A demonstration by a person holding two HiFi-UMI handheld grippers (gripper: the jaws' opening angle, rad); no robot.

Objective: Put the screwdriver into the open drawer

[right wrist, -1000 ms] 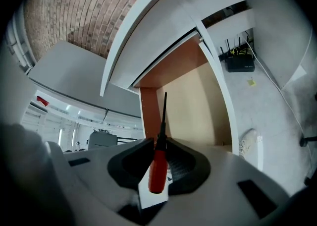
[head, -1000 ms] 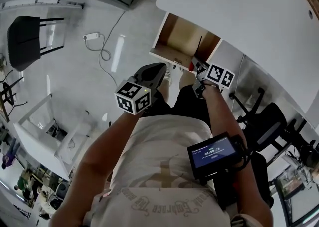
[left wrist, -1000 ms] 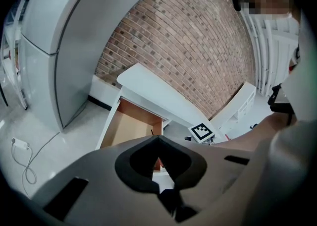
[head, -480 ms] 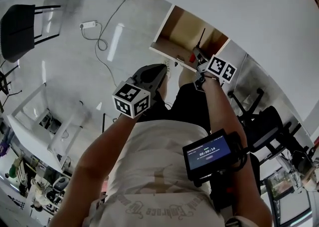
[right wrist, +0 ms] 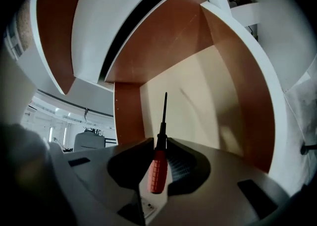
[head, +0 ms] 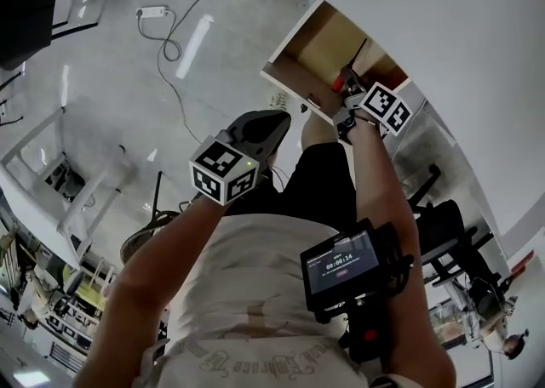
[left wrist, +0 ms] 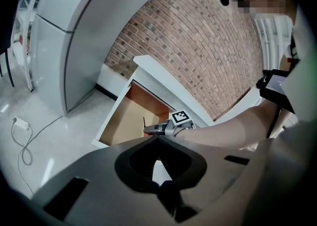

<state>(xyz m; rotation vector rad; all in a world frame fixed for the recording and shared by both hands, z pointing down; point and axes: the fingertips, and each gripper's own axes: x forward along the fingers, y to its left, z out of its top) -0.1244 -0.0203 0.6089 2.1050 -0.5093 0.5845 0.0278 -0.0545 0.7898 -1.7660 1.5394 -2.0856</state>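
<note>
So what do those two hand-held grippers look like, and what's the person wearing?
The left gripper and right gripper are grey shells, each bearing a white cube of black square markers. The person wears a pale printed T-shirt and dark shorts; a small screen sits by the right elbow.

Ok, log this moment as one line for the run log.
right gripper: shut on screwdriver, shaft pointing into open drawer | left gripper: shut, empty | step: screwdriver not yet released
</note>
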